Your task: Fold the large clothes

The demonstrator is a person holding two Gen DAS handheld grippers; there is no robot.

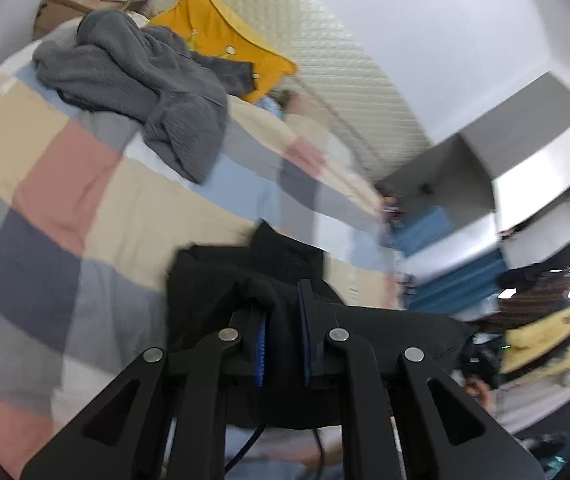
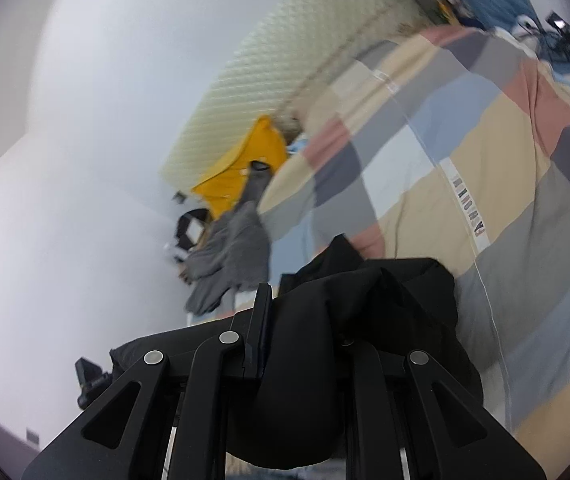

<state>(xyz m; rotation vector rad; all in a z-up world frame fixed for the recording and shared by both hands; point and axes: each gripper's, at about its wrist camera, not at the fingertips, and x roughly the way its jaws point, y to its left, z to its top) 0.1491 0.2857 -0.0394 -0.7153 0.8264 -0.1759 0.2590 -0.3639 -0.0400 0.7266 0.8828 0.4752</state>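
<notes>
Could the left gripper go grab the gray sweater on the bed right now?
Probably not yet. The left gripper is shut on the black garment, so it is busy. The gray sweater lies farther up the bed, nothing covering it.

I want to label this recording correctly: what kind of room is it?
Most likely a bedroom: a bed with a checked quilt, a padded cream headboard and a yellow pillow against it.

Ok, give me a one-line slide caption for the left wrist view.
Left gripper pinching black garment above the checked bedspread, grey garment heaped behind.
</notes>
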